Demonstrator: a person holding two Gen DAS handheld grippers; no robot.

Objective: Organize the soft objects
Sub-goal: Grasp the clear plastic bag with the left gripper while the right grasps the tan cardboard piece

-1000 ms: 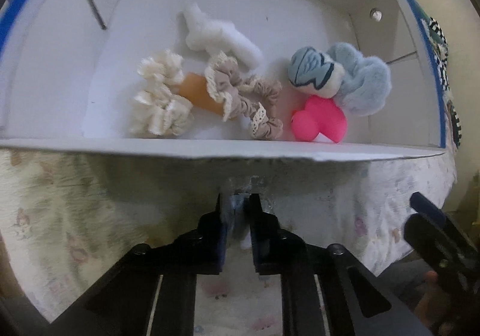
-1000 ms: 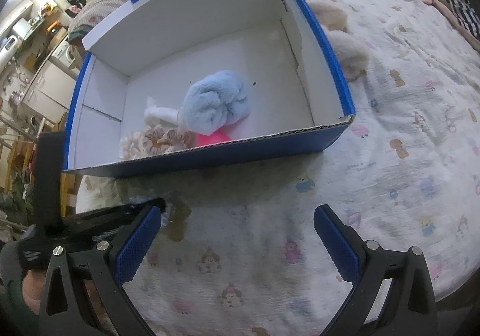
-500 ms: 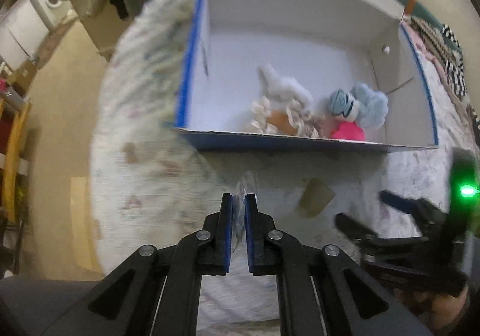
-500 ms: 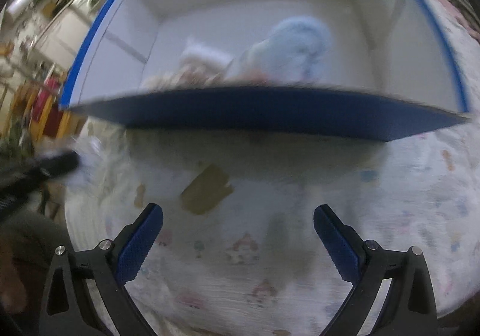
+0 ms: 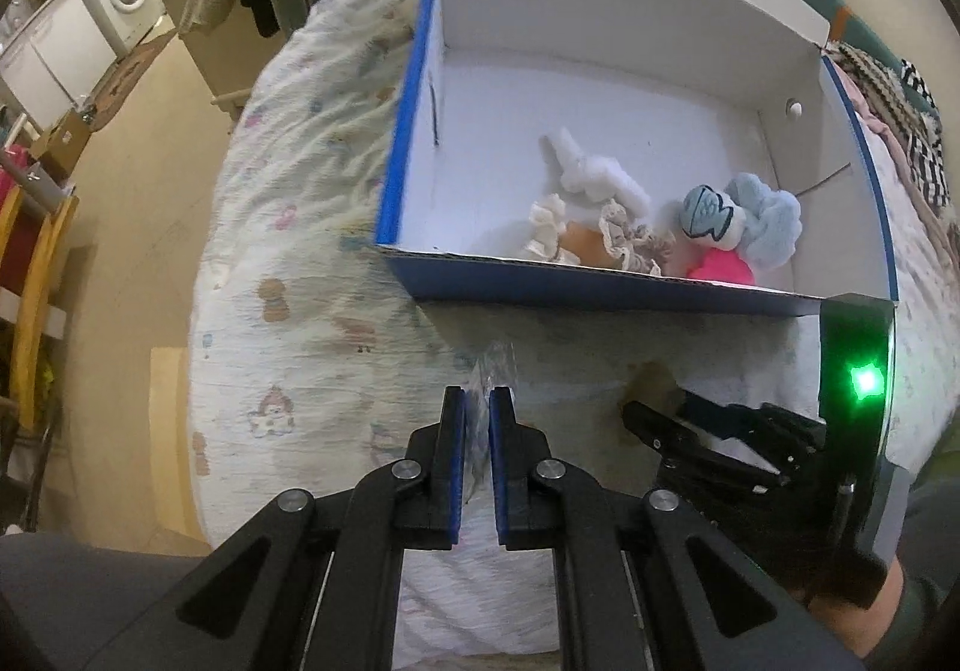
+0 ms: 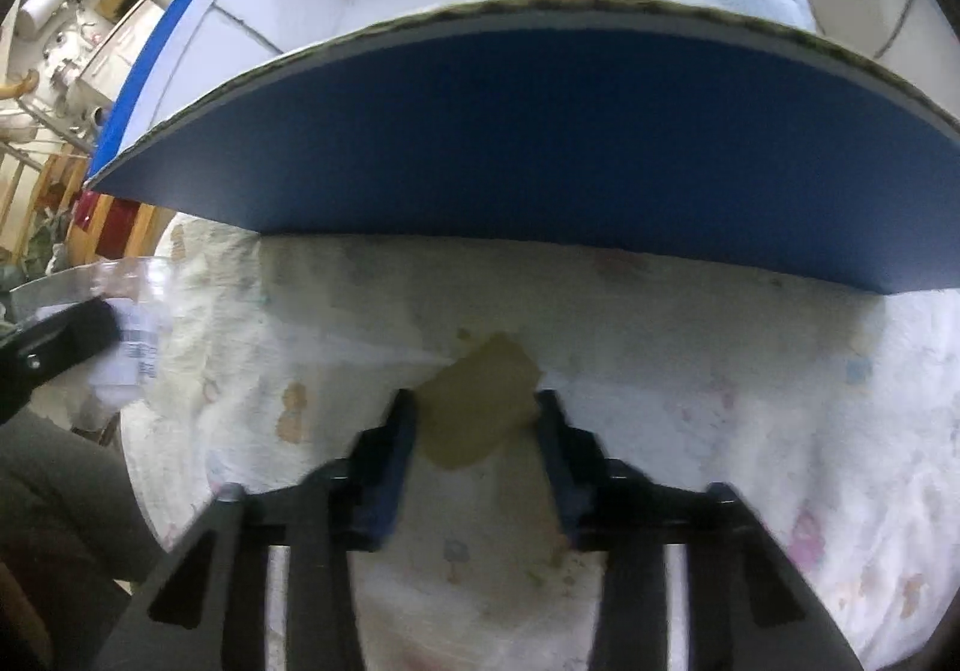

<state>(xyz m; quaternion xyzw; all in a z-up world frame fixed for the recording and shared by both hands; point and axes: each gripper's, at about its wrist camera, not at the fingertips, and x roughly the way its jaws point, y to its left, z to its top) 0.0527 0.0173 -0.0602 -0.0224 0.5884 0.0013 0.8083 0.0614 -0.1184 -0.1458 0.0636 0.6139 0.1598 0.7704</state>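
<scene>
No writing can be read anywhere. The left gripper (image 5: 477,401) has its jaws clamped on a crinkly clear plastic wrapper (image 5: 495,365). The right gripper (image 6: 477,419) has just been closing its jaws around a flat olive-tan pad (image 6: 480,407) lying on the printed bedspread (image 6: 750,401), before the blue cardboard box (image 6: 540,131) of fluffy toys (image 5: 762,215).

Printed bedspread (image 5: 312,323) under blue box (image 5: 600,284), tan pad (image 6: 480,401).
</scene>
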